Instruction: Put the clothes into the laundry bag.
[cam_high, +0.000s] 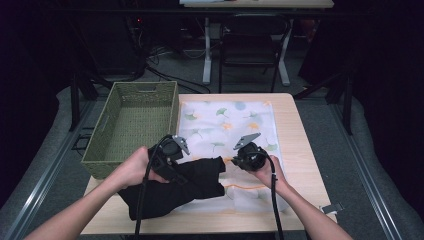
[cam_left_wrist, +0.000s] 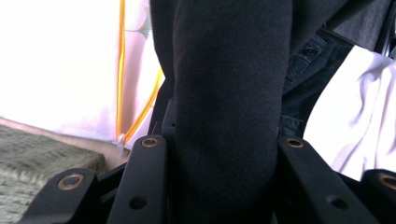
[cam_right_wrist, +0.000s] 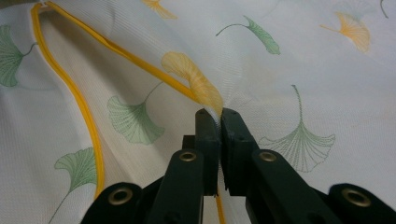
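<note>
A white mesh bag (cam_high: 225, 122) printed with green and orange leaves lies flat on the table, its orange zipper (cam_right_wrist: 84, 107) edging the opening. A black garment (cam_high: 185, 187) lies bunched over the bag's near left corner. My left gripper (cam_high: 181, 175) is shut on the black garment (cam_left_wrist: 229, 93), which rises as a thick fold between the jaws of the left gripper (cam_left_wrist: 219, 140). My right gripper (cam_high: 236, 161) sits at the garment's right edge. In the right gripper view the gripper (cam_right_wrist: 220, 114) is shut on a pinch of the bag's fabric (cam_right_wrist: 303, 70) by the zipper.
An olive woven basket (cam_high: 135, 90) stands at the table's left, touching the bag's left edge. The wooden table (cam_high: 300, 165) shows bare along its right side. A small metal clip (cam_high: 331, 207) lies at the near right corner. A chair (cam_high: 250, 45) stands beyond the table.
</note>
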